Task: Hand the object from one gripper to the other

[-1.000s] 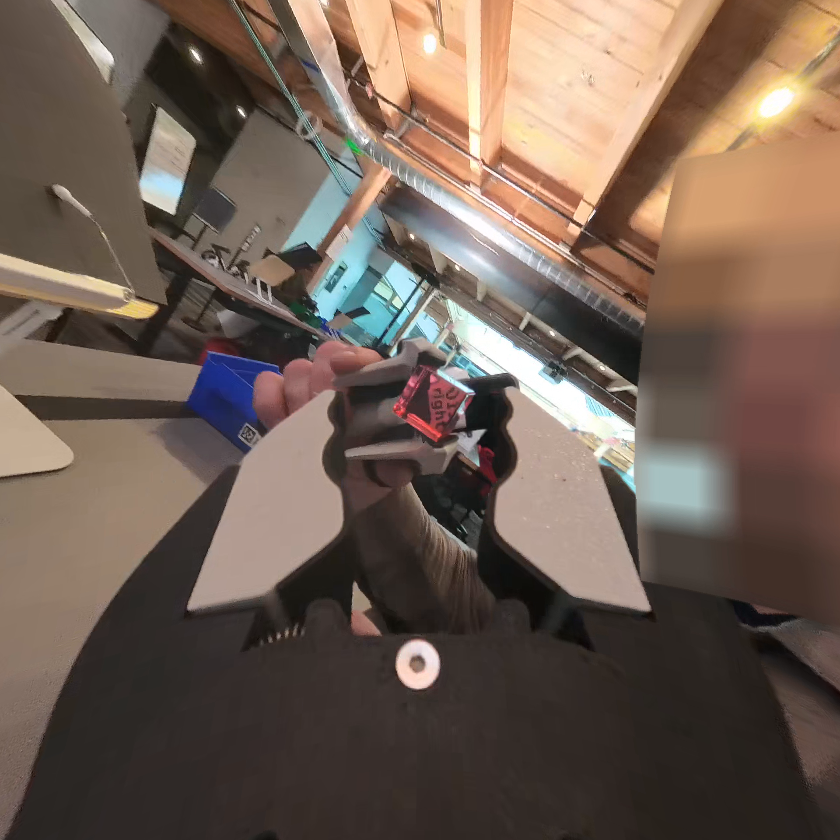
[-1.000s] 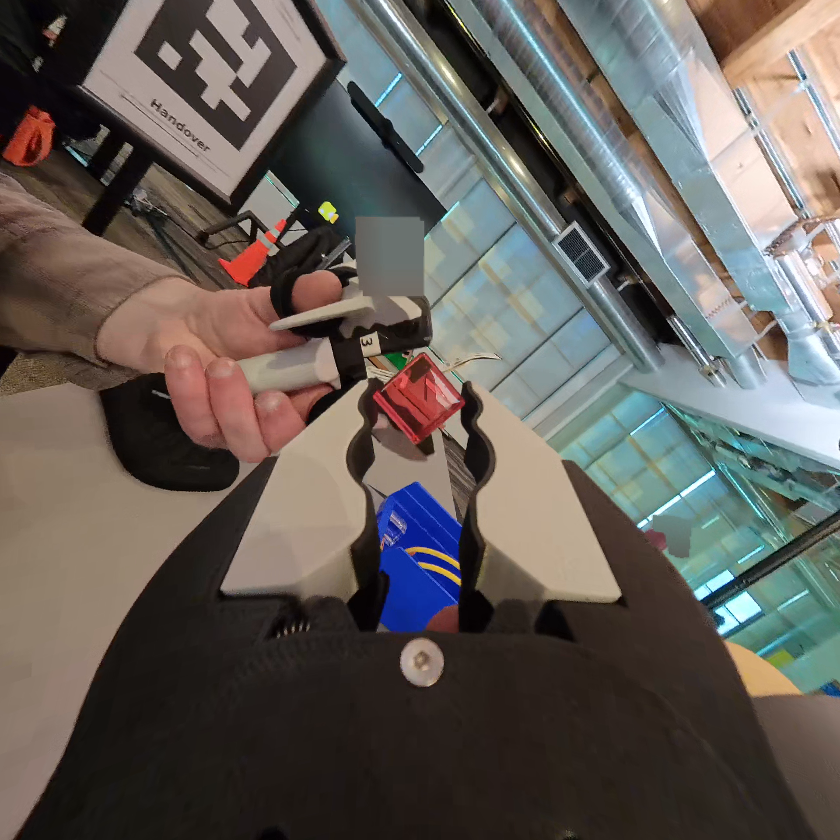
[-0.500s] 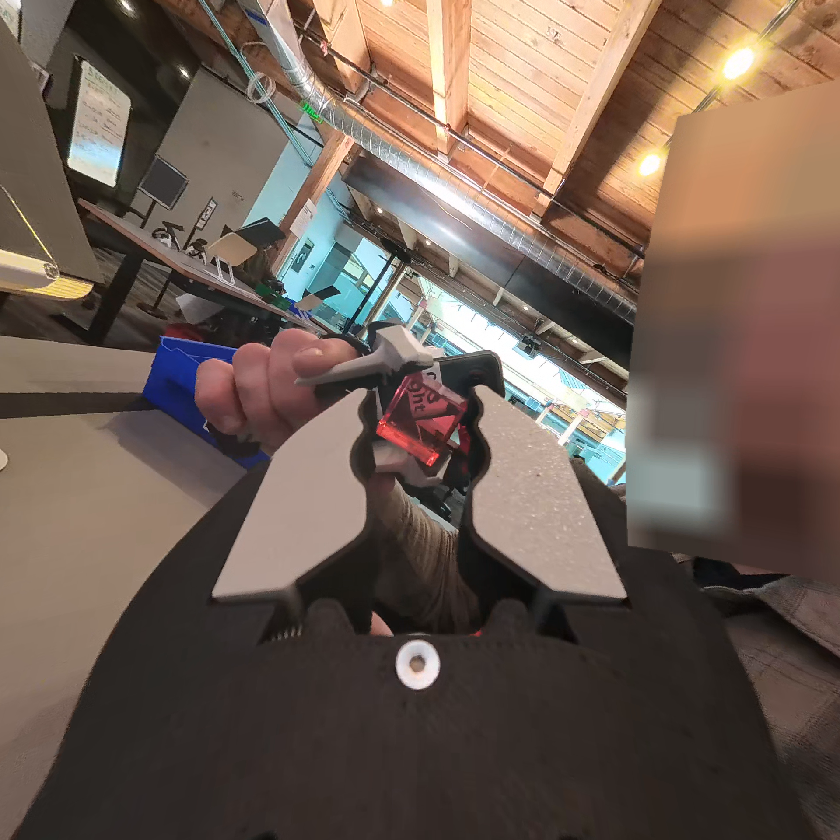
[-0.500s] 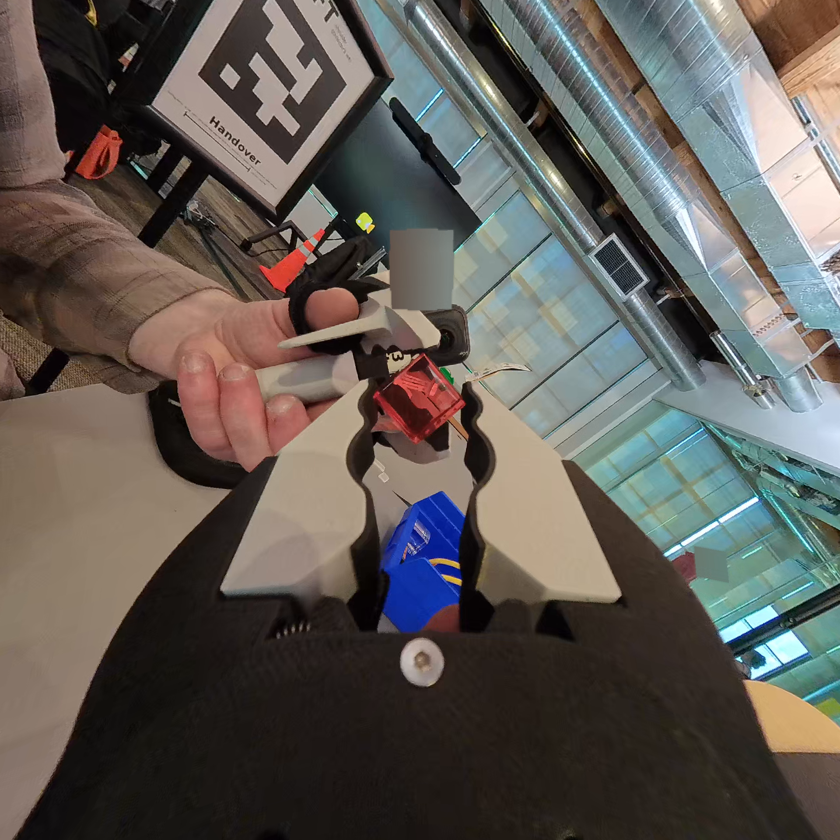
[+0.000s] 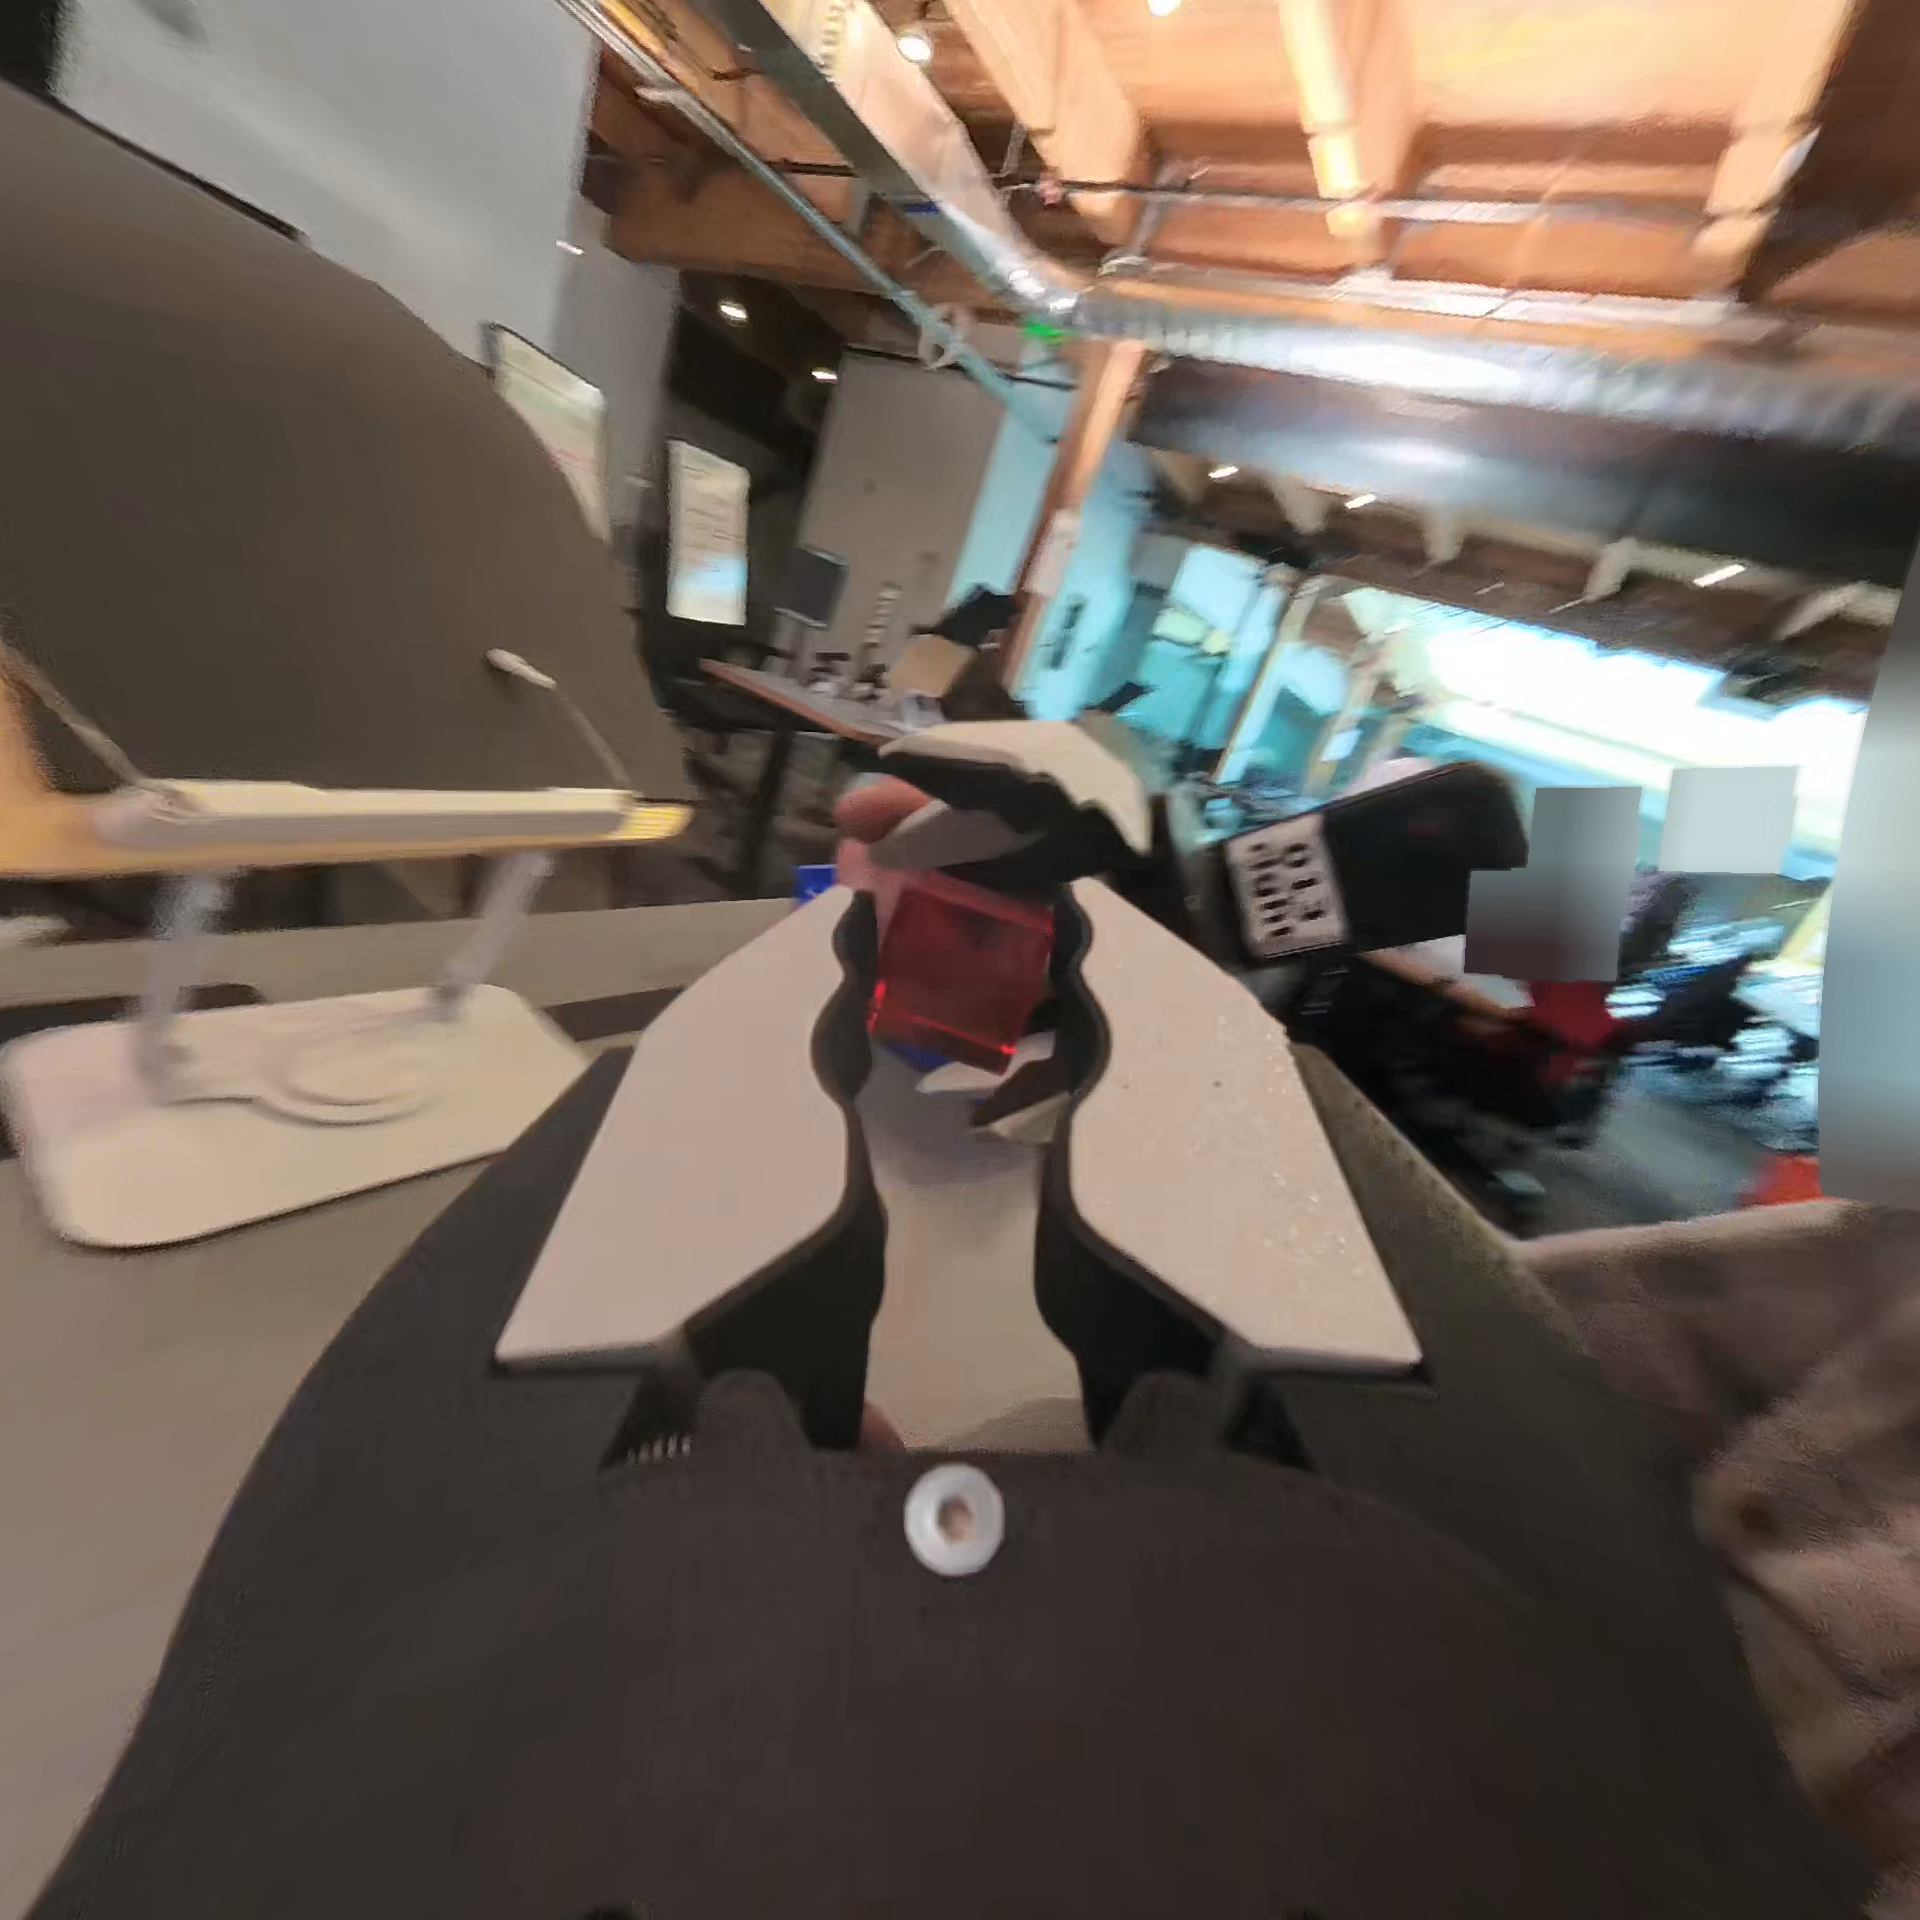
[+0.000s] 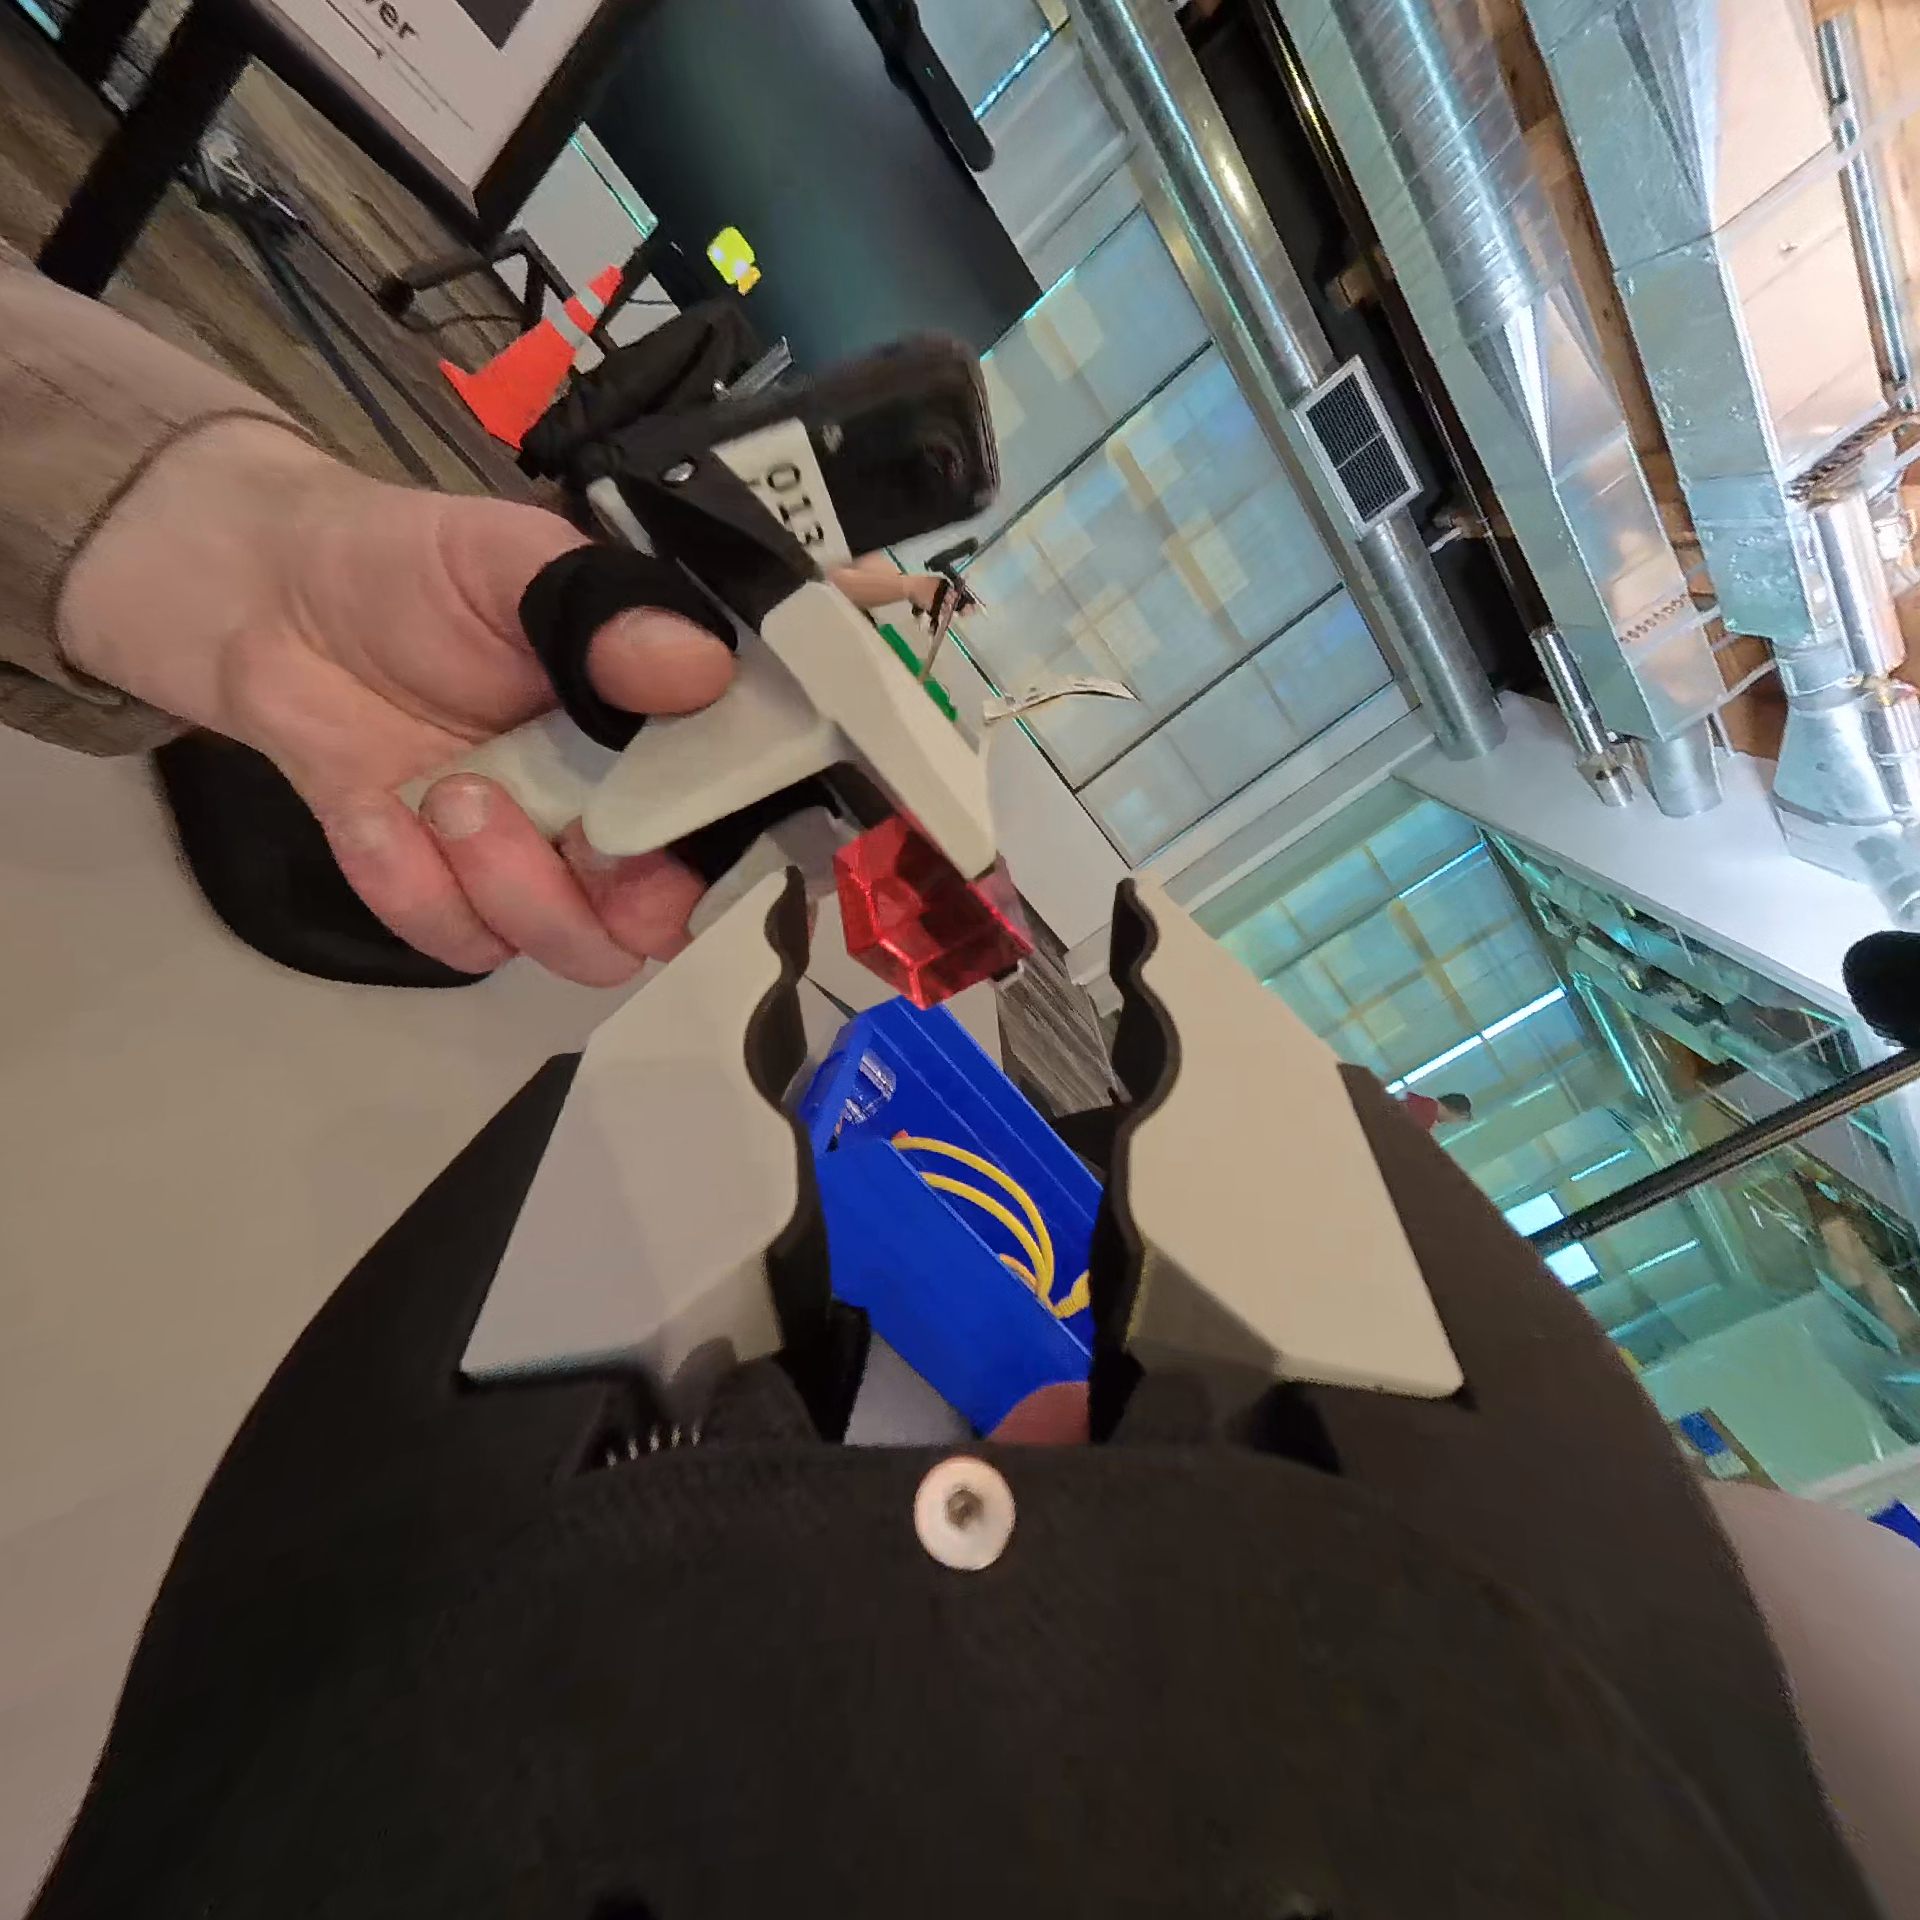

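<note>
A clear red cube [image 5: 961, 982] is clamped between the two grey fingers of my left gripper [image 5: 961, 935], held up in the air above the table. My right gripper faces it from the far side. One of its fingers [image 5: 1023, 764] stands above the cube and the other below, both apart from it. In the right wrist view my right gripper [image 6: 958, 899] is open wide and empty. The red cube [image 6: 914, 925] hangs just beyond its fingertips, pinched by the left gripper's white finger [image 6: 883, 717], which a hand [image 6: 343, 665] holds.
A blue bin [image 6: 935, 1226] with a yellow cable lies on the grey table [image 5: 156, 1455] below the grippers. A white lamp stand [image 5: 270, 1081] sits at the left. A black pad [image 6: 270, 894] lies on the table behind the hand. An orange cone [image 6: 520, 369] stands on the floor far off. Only a small space, under 4 cm, lies between the two pairs of fingers.
The right gripper, shut on the red cube before, has opened and let go. The left gripper has closed on the cube and now holds it. Both views have swung.
</note>
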### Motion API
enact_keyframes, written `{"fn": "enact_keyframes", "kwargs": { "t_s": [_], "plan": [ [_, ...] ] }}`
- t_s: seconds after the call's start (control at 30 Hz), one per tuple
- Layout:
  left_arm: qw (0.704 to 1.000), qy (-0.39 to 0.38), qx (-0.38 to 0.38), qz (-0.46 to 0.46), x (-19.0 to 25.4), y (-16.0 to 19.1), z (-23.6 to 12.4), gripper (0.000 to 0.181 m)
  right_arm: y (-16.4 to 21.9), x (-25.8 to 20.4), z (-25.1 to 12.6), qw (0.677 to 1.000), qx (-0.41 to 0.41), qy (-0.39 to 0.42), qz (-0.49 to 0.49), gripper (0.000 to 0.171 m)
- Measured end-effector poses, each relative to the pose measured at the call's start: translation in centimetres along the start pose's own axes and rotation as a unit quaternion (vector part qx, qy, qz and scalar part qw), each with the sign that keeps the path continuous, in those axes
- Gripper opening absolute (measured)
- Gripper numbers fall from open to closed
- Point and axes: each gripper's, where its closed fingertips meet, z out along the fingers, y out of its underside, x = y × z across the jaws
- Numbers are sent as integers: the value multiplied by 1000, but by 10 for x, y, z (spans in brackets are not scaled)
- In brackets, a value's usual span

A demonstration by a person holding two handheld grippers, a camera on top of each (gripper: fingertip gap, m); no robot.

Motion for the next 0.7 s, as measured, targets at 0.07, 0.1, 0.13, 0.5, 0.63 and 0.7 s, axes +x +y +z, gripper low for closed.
{"fn": "enact_keyframes", "kwargs": {
  "t_s": [0.07,0.1,0.13,0.5,0.63,0.7],
  "plan": [
    [994,-73,-17,78,-12,0,-1,31,2,4,-2,999,-21,10,-25,57],
    [988,-104,-27,112,-16,0,-2,30,4,4,-3,998,-36,9,-41,56],
    [982,-128,-31,137,-19,-1,-3,32,6,4,-2,997,-50,9,-55,56],
    [945,-214,-75,236,-20,2,1,31,18,-3,10,982,-111,28,-150,37],
    [945,-214,-77,235,-20,4,1,31,18,-2,8,982,-111,28,-151,31],
    [945,-216,-74,233,-20,3,2,31,18,-1,9,982,-110,34,-151,31]
  ]
}}
